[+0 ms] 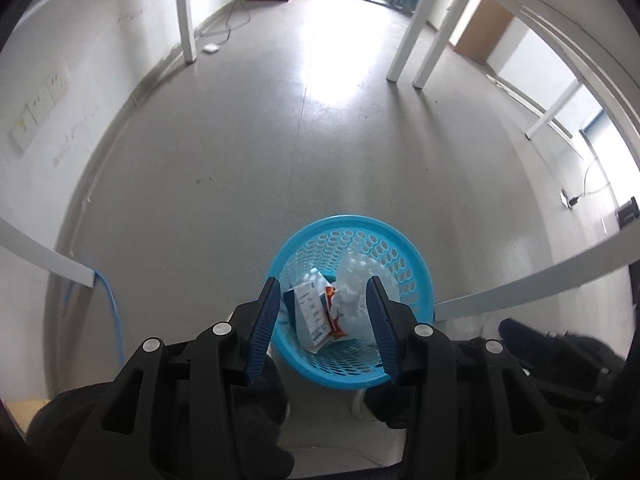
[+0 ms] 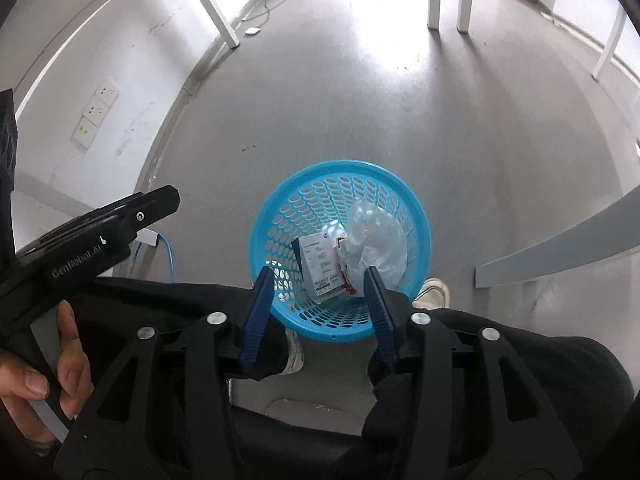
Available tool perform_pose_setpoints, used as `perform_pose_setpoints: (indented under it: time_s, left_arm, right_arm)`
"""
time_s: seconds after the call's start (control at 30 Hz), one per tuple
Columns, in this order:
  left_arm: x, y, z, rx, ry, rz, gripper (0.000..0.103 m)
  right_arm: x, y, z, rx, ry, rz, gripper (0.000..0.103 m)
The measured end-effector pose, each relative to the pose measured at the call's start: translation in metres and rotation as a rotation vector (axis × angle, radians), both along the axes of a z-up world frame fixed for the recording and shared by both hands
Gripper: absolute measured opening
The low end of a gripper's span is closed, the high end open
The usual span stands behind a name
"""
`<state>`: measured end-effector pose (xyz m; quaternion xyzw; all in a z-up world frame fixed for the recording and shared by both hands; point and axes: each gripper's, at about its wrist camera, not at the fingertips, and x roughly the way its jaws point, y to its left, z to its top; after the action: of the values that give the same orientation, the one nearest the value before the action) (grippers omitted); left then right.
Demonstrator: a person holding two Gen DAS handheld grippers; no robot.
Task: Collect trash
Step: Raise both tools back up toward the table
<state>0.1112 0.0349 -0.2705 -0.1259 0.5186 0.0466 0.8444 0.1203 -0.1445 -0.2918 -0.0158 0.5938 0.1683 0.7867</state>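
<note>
A blue perforated plastic basket (image 1: 416, 276) stands on the grey floor below me; it also shows in the right wrist view (image 2: 280, 216). Inside lie a white printed carton (image 1: 310, 312) (image 2: 320, 266), a red and white wrapper (image 1: 334, 312) (image 2: 346, 276) and a crumpled clear plastic bag (image 1: 354, 280) (image 2: 376, 236). My left gripper (image 1: 323, 286) is open and empty above the basket. My right gripper (image 2: 319, 278) is open and empty above it too. The left gripper's body (image 2: 92, 232) shows at the left of the right wrist view.
White table legs (image 1: 404, 36) stand on the floor ahead. A white wall with sockets (image 1: 38, 108) runs along the left. A blue cable (image 1: 114, 312) hangs by a white rail. A white rail (image 1: 540, 280) crosses at the right. My white shoes (image 2: 434, 290) stand by the basket.
</note>
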Motion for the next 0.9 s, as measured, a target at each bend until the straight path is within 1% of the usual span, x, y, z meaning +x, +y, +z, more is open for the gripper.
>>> perform_pose_setpoints:
  time_s: [0.07, 0.17, 0.23, 0.33, 0.4, 0.47, 0.53, 0.6, 0.67, 0.77, 0.8, 0.9]
  left_arm:
    - [-0.007, -0.003, 0.005, 0.012, -0.004, -0.014, 0.045]
    - [-0.017, -0.005, 0.012, 0.028, -0.015, -0.025, 0.048]
    - [-0.023, -0.006, 0.02, 0.034, -0.031, -0.028, 0.054]
    - [-0.034, -0.003, 0.036, 0.04, -0.06, -0.024, 0.056]
    - [-0.041, -0.001, 0.049, 0.036, -0.08, -0.018, 0.061]
    - [-0.052, 0.004, 0.063, 0.009, -0.116, -0.003, 0.067]
    - [-0.063, 0.007, 0.074, -0.01, -0.151, 0.005, 0.077]
    - [-0.076, 0.007, 0.085, -0.007, -0.19, 0.002, 0.08]
    - [-0.087, 0.006, 0.094, -0.002, -0.213, 0.0, 0.082]
    - [-0.102, 0.007, 0.11, -0.022, -0.244, 0.014, 0.085]
    - [-0.106, 0.007, 0.116, -0.023, -0.257, 0.016, 0.089]
    - [-0.12, 0.003, 0.143, 0.003, -0.318, 0.011, 0.095]
  right_arm:
    - [-0.006, -0.003, 0.009, -0.003, -0.019, 0.001, 0.047]
    - [-0.014, -0.009, 0.023, 0.003, -0.037, -0.001, 0.049]
    - [-0.02, -0.013, 0.034, 0.005, -0.054, 0.007, 0.054]
    - [-0.03, -0.015, 0.053, -0.027, -0.105, 0.037, 0.057]
    - [-0.038, -0.019, 0.069, -0.026, -0.141, 0.052, 0.059]
    - [-0.046, -0.026, 0.085, -0.008, -0.174, 0.044, 0.064]
    - [-0.055, -0.032, 0.099, 0.009, -0.2, 0.052, 0.065]
    - [-0.065, -0.037, 0.112, 0.012, -0.231, 0.059, 0.068]
    - [-0.074, -0.042, 0.124, 0.031, -0.25, 0.053, 0.069]
    - [-0.087, -0.049, 0.147, 0.05, -0.296, 0.043, 0.071]
    - [-0.092, -0.051, 0.156, 0.054, -0.315, 0.042, 0.074]
    - [-0.103, -0.053, 0.181, 0.072, -0.373, 0.044, 0.077]
